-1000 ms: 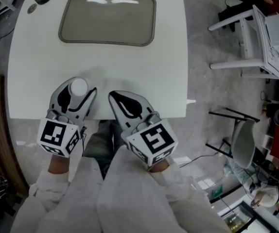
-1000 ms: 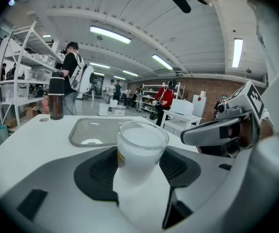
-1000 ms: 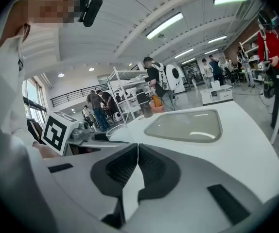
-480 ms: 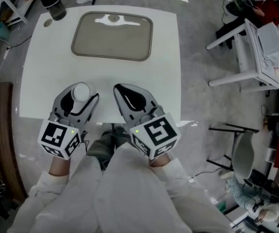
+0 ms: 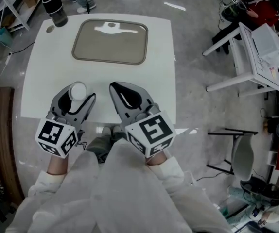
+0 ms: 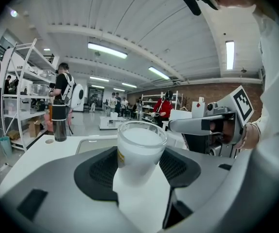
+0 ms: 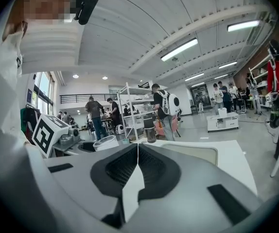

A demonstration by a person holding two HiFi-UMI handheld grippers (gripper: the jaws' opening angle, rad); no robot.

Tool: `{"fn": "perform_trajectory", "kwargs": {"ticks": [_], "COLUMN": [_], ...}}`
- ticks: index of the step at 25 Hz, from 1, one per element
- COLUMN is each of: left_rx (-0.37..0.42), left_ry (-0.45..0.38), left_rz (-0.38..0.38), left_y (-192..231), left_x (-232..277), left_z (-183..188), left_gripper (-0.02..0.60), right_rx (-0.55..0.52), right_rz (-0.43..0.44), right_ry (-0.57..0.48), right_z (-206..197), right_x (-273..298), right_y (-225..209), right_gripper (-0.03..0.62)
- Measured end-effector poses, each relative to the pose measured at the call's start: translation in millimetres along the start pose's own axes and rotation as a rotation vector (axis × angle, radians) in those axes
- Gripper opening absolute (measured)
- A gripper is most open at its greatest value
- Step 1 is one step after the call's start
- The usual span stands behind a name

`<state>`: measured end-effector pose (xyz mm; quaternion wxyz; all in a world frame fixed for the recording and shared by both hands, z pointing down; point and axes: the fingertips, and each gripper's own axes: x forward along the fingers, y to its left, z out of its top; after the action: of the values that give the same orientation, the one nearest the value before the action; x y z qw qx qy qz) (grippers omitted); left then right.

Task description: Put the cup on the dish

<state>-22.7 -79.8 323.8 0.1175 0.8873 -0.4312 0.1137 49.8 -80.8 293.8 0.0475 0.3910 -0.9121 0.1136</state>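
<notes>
Now, nearest the body: left gripper (image 5: 76, 95) is clamped on the cup (image 6: 138, 144), low on its wall, with the rim standing above the jaws. The cup is upright and looks empty. It sits over the near part of the table (image 5: 154, 72); whether its base rests on the top or hangs just above, I cannot tell.

Right gripper (image 5: 117, 89) is just beside it, jaws pressed together, nothing between them.

Risks, as judged from here:
- The hold is low on a smooth, pale wall. A quick swing forward could tip the cup in the jaws or let it slide.
- The dish (image 5: 110, 42) has a raised rim. A base carried too low would catch the near rim and topple.
- Set down on the rim slope rather than the flat, the cup would lean once freed.
- Opening the jaws before the base sits flat would drop it.
- The right gripper is close enough to knock the cup if the two move together.

Mid table is bare white top between cup and dish, so the straight path is unobstructed. The dish lies at the far side, well apart from the cup, with nothing in it.

Far left corner: a dark bottle (image 5: 55, 8) and a small round disc (image 5: 49, 28) beside it, both off the line of travel. Beyond, off the table, are a white stand (image 5: 256, 47), shelving and people.
</notes>
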Motion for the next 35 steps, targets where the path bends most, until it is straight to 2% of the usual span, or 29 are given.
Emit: {"fn": "perform_trajectory", "kwargs": {"ticks": [10, 20, 30, 35], "left_rx": [-0.002, -0.007, 0.012, 0.063], "left_ry": [0.007, 0.002, 0.019, 0.04], "left_rz": [-0.01, -0.016, -0.03, -0.053], "left_y": [-10, -20, 25, 57], "left_x": [9, 19, 51, 81], "left_z": [2, 1, 15, 27], "left_gripper": [0.264, 0.264, 0.264, 0.264], "right_rx": [-0.034, -0.02, -0.006, 0.002], "right_rz": [0.023, 0.026, 0.001, -0.023], "right_ry": [-0.021, -0.007, -0.012, -0.007], "right_z": [8, -3, 7, 16], "right_x": [-5, -10, 35, 68], "right_y": [-2, -11, -39, -63], "right_gripper": [0.015, 0.015, 0.015, 0.015]}}
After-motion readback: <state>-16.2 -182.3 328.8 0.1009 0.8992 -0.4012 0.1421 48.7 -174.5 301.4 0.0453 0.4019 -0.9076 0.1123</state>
